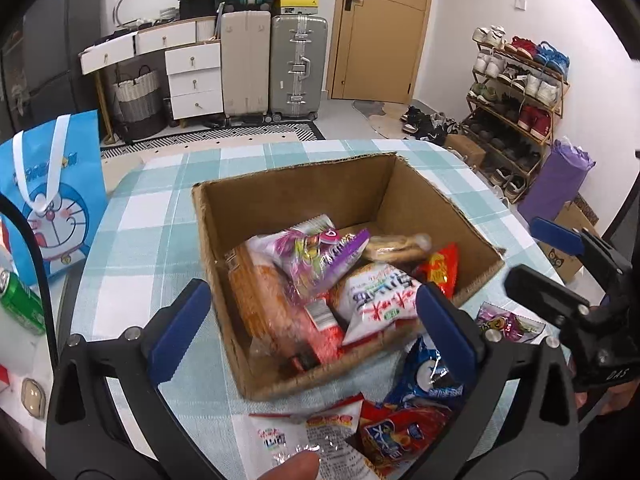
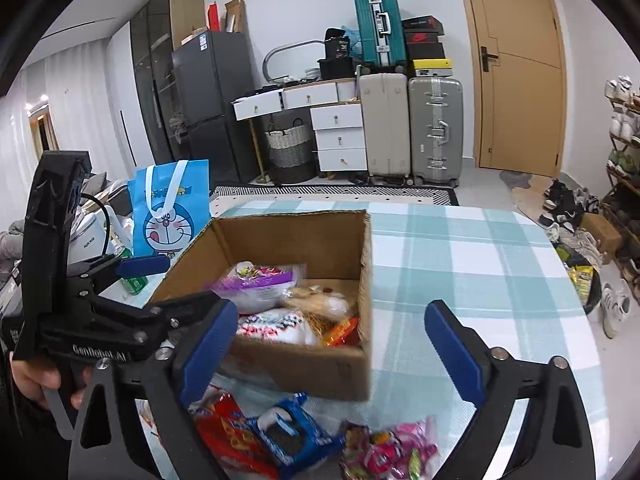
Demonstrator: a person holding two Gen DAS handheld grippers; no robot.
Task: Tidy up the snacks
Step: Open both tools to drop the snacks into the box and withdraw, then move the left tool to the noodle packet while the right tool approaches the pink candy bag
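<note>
With your left gripper (image 1: pixel 312 320) and right gripper (image 2: pixel 332 344) both spread apart and empty, pinch the light, crinkly, slippery blue cookie packet (image 2: pixel 286 434), lying on the table near the cardboard box (image 2: pixel 304 364), across its puffy middle.

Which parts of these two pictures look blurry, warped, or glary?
Left wrist view: fisheye bends the door and shoe rack; the snack packets in the cardboard box look smeared. Right wrist view: the box's near corner is motion-blurred, the loose packets are soft, and the walls curve toward the dark rim.
</note>
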